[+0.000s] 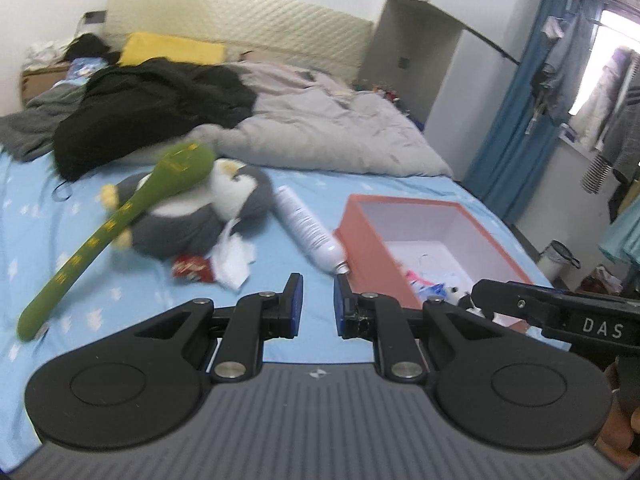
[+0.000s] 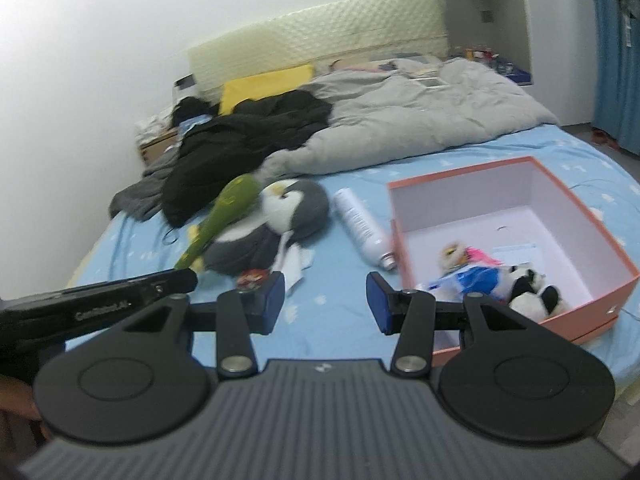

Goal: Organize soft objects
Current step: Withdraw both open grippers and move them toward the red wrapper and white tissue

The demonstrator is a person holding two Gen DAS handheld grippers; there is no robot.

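On the blue bedsheet lies a grey and white penguin plush (image 1: 192, 216) (image 2: 276, 216), with a long green plush club (image 1: 116, 228) (image 2: 224, 208) lying across it. An orange open box (image 1: 368, 248) (image 2: 580, 240) sits to the right. It holds a small panda toy (image 2: 528, 288) and a pink and blue doll (image 2: 472, 260). My left gripper (image 1: 318, 284) hovers over the near sheet, open by a narrow gap, nothing between its pads. My right gripper (image 2: 326, 284) is open wider and empty, just left of the box's near corner.
A white spray can (image 1: 308, 228) (image 2: 362, 224) lies between the penguin and the box. A red packet (image 1: 192, 268) and crumpled white tissue (image 1: 232, 260) lie by the penguin. Black clothes (image 1: 148, 108), a grey duvet (image 1: 340, 132) and a yellow pillow (image 1: 172, 50) fill the bed's far half.
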